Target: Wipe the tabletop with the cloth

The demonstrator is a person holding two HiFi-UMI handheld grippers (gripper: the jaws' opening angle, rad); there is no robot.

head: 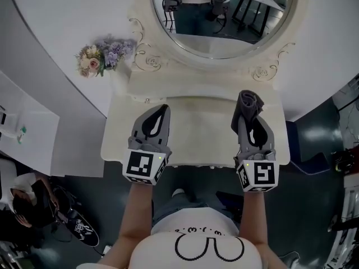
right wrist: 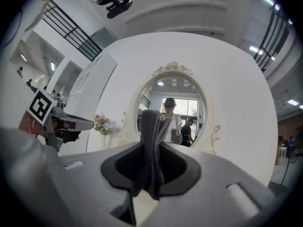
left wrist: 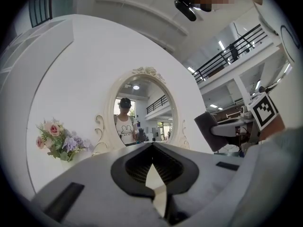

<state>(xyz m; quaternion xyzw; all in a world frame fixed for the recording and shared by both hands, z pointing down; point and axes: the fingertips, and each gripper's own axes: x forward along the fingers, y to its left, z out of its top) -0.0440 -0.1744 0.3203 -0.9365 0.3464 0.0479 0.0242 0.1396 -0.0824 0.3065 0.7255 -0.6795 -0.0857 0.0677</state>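
Note:
A dark grey cloth [head: 251, 102] hangs bunched in my right gripper [head: 245, 116], which is shut on it above the right part of the cream tabletop [head: 196, 129]. In the right gripper view the cloth [right wrist: 152, 143] stands up in folds between the closed jaws and hides part of the mirror. My left gripper [head: 164, 110] hovers over the left part of the tabletop, shut with nothing in it. Its tips [left wrist: 152, 145] meet in the left gripper view. Both grippers point toward the mirror, about level with each other.
An oval mirror [head: 224, 15] in an ornate cream frame rises at the back of the dressing table. A vase of pink and purple flowers [head: 104, 55] stands at the back left corner. A white cabinet [head: 28, 133] is to the left, dark floor to the right.

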